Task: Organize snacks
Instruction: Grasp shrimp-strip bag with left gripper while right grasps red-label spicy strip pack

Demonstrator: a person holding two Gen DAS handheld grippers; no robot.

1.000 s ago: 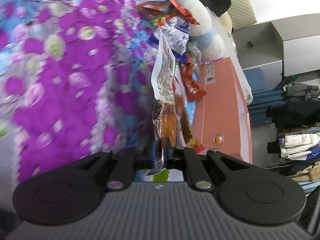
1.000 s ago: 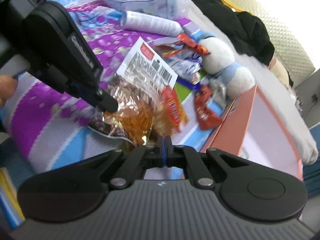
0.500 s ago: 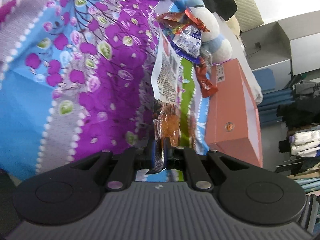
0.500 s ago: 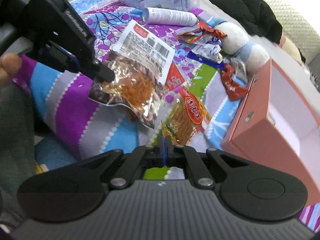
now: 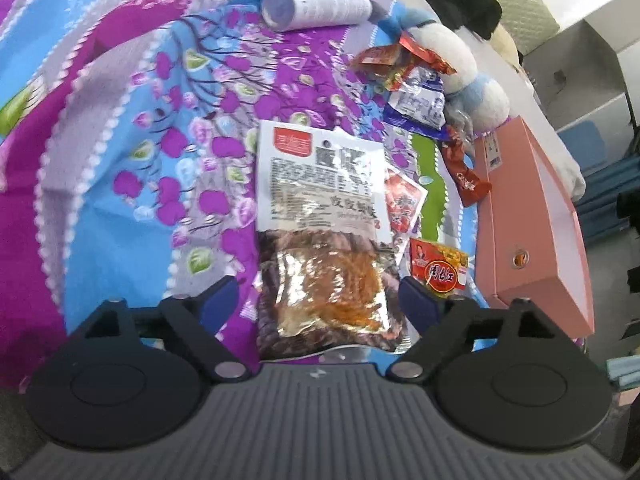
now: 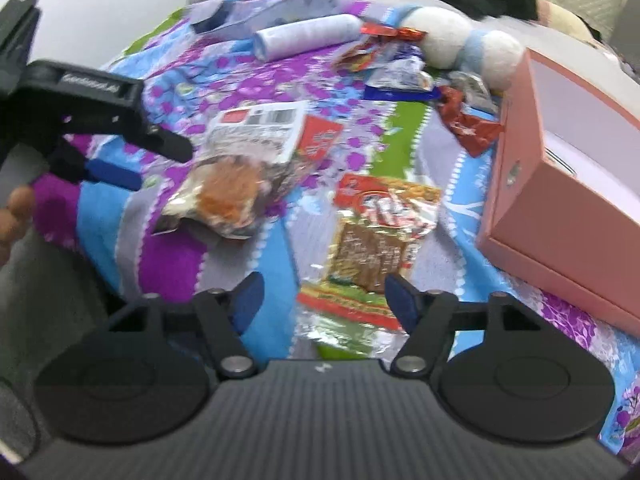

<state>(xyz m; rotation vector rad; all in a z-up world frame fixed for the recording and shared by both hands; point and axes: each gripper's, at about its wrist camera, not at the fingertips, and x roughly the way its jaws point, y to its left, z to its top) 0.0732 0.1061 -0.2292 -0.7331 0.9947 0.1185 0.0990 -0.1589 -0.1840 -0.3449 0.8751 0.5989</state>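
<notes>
Both grippers have just let go: the left gripper [image 5: 312,300], which was pinching the big bag [image 5: 324,240] half a second ago, now stands wide open with the bag flat on the quilt [image 5: 120,160] between its jaws, and the right gripper [image 6: 322,296] is likewise wide open over the red packet [image 6: 376,244], holding nothing. So two snacks are probably laid out, not yet in the pink box [image 6: 560,184] just right of them. Farther off lie small wrappers [image 5: 416,92], a plush toy [image 5: 472,80] and a white tube [image 5: 316,8], with dark clothes beyond.
</notes>
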